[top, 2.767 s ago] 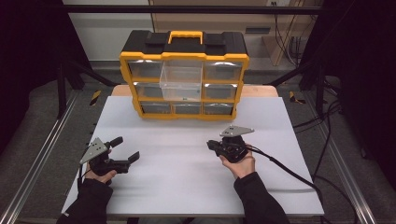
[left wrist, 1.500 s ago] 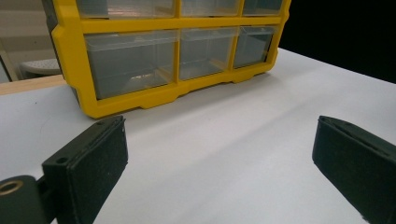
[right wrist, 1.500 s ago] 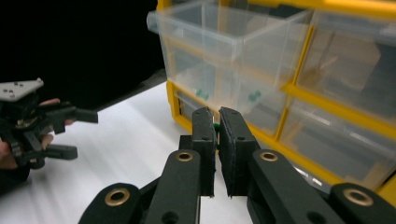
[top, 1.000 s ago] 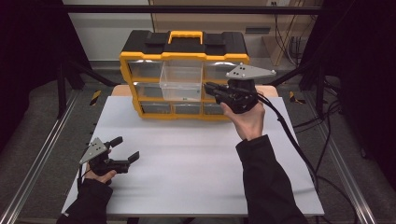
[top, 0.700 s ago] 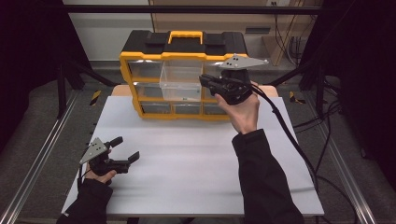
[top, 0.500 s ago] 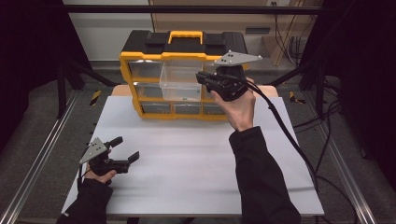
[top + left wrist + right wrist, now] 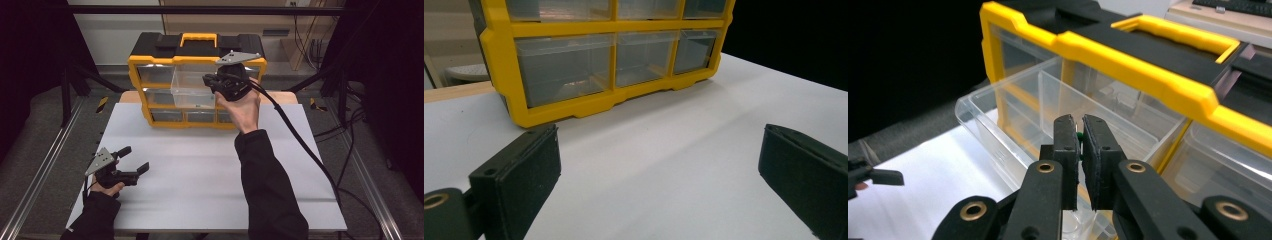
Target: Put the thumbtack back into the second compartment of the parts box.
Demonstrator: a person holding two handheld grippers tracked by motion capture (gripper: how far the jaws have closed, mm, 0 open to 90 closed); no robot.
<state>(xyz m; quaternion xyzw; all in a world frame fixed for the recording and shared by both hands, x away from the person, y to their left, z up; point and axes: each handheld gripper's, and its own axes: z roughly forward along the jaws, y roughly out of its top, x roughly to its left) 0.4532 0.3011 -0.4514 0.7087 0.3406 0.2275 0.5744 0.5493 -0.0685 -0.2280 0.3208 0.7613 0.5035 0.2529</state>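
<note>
While the right gripper hung above the pulled-out clear plastic drawer of the yellow-and-black plastic organiser cabinet, its jaws were pinched on a small green item; the left gripper rested open-jawed on the white table, well apart from the cabinet

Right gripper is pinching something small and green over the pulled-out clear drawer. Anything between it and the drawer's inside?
Nothing visible does. The right gripper is shut on a small green piece, too small to identify, and hangs above the open clear drawer of the yellow organizer. The drawer has no lid, and the compartment below looks bare.
</note>
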